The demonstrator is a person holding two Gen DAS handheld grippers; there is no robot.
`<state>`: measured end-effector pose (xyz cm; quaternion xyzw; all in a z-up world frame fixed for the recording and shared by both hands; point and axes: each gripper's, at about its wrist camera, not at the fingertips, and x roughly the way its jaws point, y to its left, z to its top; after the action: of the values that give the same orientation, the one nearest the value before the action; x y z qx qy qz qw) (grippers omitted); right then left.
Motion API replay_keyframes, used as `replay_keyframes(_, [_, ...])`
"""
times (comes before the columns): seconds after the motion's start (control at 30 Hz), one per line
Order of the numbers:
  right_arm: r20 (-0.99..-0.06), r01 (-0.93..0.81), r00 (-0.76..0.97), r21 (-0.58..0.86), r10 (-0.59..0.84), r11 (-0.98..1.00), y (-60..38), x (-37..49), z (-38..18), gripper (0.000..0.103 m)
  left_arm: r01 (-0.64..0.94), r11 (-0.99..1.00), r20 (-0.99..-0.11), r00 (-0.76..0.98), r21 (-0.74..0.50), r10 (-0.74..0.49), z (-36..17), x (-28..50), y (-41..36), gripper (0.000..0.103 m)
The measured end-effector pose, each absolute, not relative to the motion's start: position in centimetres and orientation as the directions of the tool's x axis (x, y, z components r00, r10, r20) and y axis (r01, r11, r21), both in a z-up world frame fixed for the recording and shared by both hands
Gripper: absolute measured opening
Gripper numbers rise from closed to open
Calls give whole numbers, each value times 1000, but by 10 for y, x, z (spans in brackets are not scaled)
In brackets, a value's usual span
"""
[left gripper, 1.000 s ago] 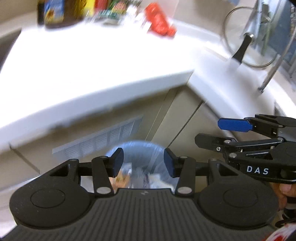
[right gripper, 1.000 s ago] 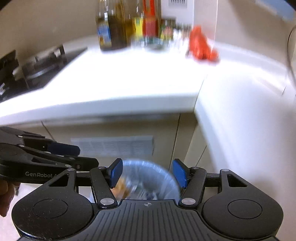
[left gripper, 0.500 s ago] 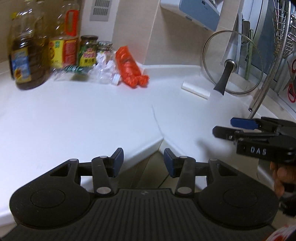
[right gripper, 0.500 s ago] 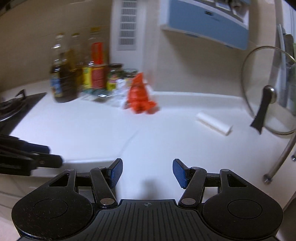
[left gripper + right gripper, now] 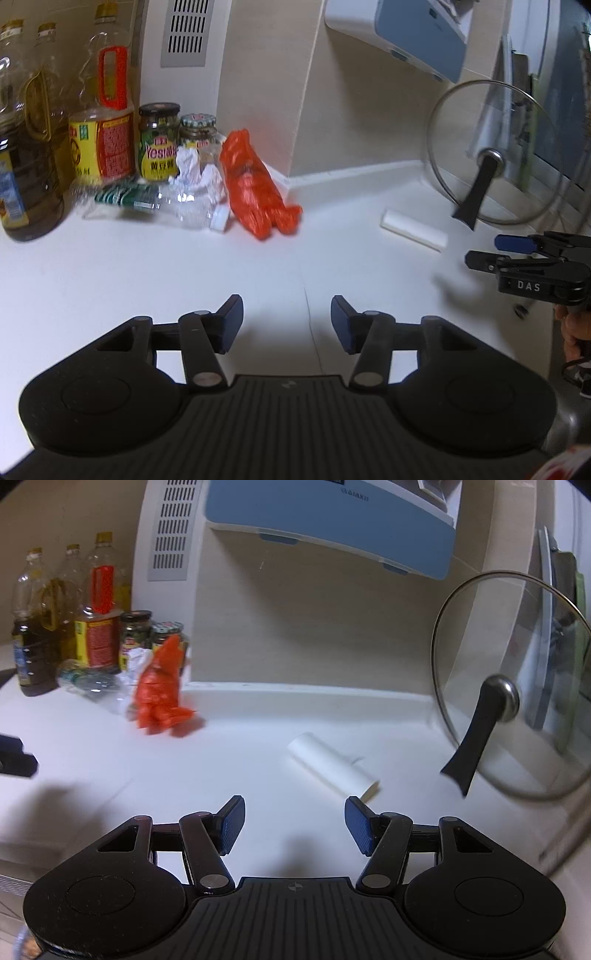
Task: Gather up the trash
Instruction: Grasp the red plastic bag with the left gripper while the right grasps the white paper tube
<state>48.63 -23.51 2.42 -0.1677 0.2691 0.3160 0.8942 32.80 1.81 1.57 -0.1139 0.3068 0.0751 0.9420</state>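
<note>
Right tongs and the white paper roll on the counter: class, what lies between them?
Nothing: the right wrist view shows only bare white counter between the open right tongs and the white paper roll.

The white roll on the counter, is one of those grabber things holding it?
No, the white roll lies free on the counter, just ahead of the right gripper, whose jaws stand open with nothing between them.

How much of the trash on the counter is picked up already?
None that I can see. Both grippers are empty: the left gripper has its jaws opening with nothing between them, and the right gripper is open. Still on the white counter: the crumpled orange plastic bag, the crushed clear plastic bottle, the crumpled white paper and the white paper roll.
</note>
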Motion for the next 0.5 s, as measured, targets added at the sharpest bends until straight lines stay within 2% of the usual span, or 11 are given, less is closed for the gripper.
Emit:
replay_keyframes(0.27, [-629, -703, 627, -202, 460, 682, -219, 549, 8, 60, -238, 962, -598, 793, -133, 113, 18, 389, 24, 53])
replay_keyframes(0.5, [-687, -736, 601, -276, 409, 618, -197, 594, -27, 60, -251, 963, -602, 785, -98, 143, 15, 434, 29, 61])
